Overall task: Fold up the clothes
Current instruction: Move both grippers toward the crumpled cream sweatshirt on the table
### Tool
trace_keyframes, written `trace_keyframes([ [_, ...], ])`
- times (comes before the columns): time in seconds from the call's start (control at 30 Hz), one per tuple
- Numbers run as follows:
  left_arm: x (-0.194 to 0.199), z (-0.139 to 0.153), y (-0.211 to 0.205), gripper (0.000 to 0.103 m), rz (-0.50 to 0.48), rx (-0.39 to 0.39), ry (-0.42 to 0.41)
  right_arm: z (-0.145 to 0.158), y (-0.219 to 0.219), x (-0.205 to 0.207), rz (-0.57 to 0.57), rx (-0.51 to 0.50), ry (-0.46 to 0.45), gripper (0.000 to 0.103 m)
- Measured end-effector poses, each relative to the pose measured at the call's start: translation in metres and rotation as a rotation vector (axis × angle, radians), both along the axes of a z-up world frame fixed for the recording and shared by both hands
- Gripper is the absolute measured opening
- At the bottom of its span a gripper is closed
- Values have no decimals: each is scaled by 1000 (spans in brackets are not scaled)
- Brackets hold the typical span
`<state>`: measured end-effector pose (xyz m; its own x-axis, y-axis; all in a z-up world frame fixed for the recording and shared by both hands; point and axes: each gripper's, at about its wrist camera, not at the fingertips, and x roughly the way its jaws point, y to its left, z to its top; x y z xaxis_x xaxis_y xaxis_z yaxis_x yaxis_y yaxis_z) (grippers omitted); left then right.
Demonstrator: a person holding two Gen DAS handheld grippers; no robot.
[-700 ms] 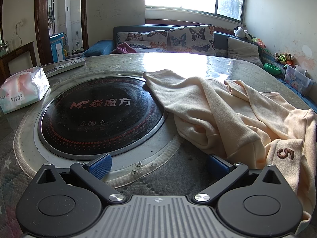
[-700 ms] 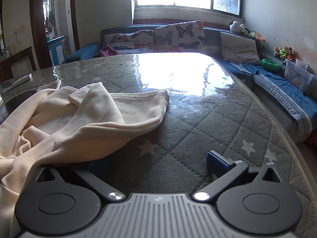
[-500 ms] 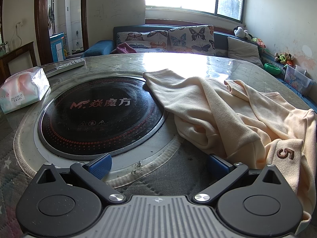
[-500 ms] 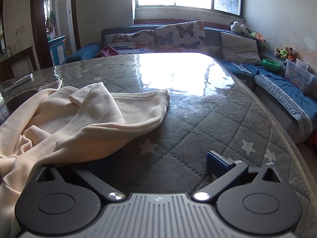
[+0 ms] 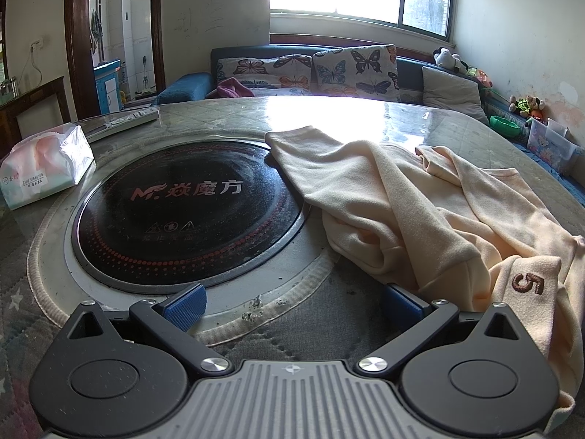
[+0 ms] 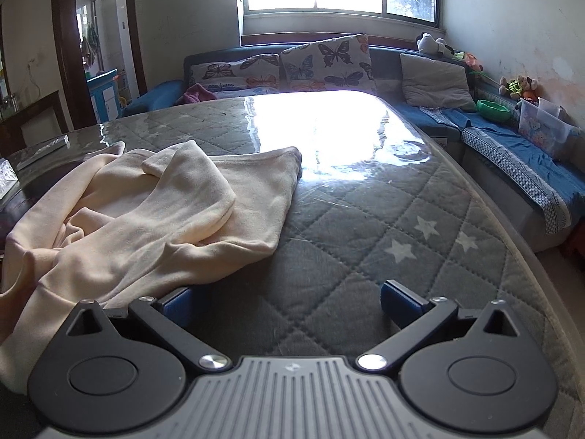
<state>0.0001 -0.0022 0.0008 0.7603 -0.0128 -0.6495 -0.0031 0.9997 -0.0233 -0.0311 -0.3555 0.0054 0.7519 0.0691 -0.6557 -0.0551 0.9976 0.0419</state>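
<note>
1. A cream garment [image 5: 420, 201] is seen lying loosely bunched on the counter [image 6: 365, 201], with rumpled ridges, one long part stretched over the edge of the round black cooktop [image 5: 182, 212], and a piece marked with a brown "5" [image 5: 526, 283] draped at the near right of the left view.
2. In the right view the same cream garment [image 6: 164, 219] is spread with one flap doubled over another; no neat, squared fold is shown, so the folding is judged unfinished, with flattening and the folds themselves left to do.
3. The left gripper [image 5: 292, 303] is held with its blue pads wide apart and nothing between them; its right pad sits just beside the cloth's near edge.
4. The right gripper [image 6: 289, 303] is likewise spread wide and holds nothing; its left pad is partly hidden by the garment's hem.
5. How much of the garment hangs over the counter's near edge cannot be told.
6. A tissue pack [image 5: 44, 172] and a remote control [image 5: 128, 119] lie well apart from the cloth, on the far left.
</note>
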Motion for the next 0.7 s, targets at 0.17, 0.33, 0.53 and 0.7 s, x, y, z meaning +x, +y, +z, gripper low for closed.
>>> trace_keyframes([
  [0.17,-3,4,0,103,3,-7,5,7,-4,-9,-8,-4,-13,103],
  [0.33,-8,11,1,103,5,-18,8,13,-4,-12,-7,11,-27,103],
  [0.53,-14,19,2,103,7,-31,11,18,4,-17,21,20,-35,103],
  [0.7,-22,30,-1,103,-4,-41,-10,23,10,-21,37,15,-42,103],
])
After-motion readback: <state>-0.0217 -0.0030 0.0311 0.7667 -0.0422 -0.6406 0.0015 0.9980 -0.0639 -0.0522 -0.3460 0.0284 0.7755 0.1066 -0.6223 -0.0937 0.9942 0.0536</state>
